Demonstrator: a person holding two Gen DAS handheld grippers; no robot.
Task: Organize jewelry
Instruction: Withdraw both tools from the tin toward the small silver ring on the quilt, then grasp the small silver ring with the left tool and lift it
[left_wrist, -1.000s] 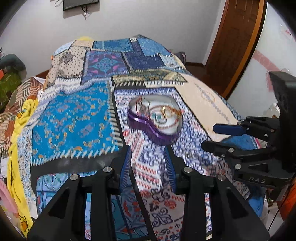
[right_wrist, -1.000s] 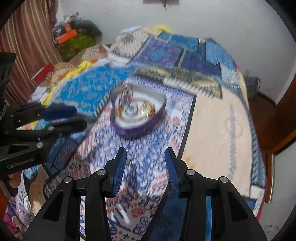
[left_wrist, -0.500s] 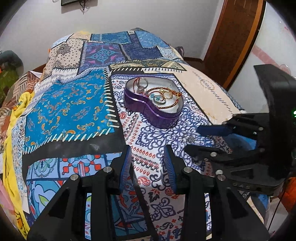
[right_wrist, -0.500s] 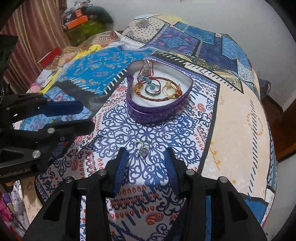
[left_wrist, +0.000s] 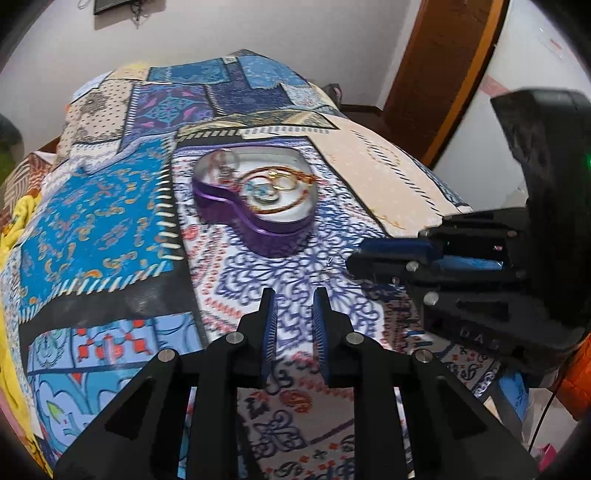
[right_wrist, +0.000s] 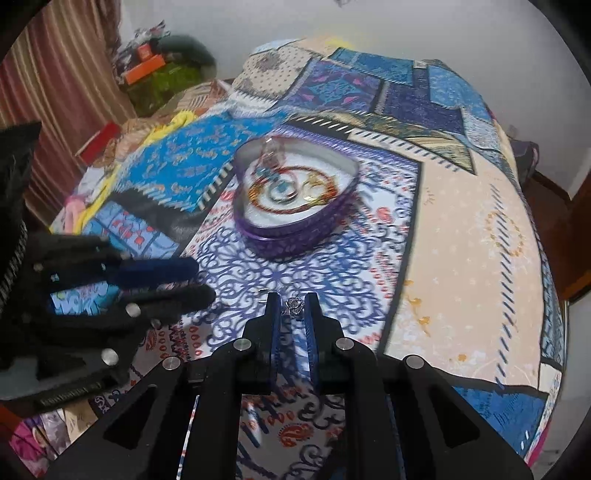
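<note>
The right tongs (right_wrist: 291, 308) have just been closing and pinch a small silver ring (right_wrist: 294, 306); the left tongs (left_wrist: 294, 304), narrowed, hold nothing above the bedspread (left_wrist: 110, 206).

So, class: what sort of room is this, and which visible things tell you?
Most likely a bedroom: a bed under a patchwork bedspread, a wooden door, and a curtain beside piled belongings.

A home bedroom: a bed (left_wrist: 122, 229) under a patchwork quilt (right_wrist: 461, 236), with a wooden door (left_wrist: 443, 74) and striped curtain (right_wrist: 55, 92) beside it.
</note>
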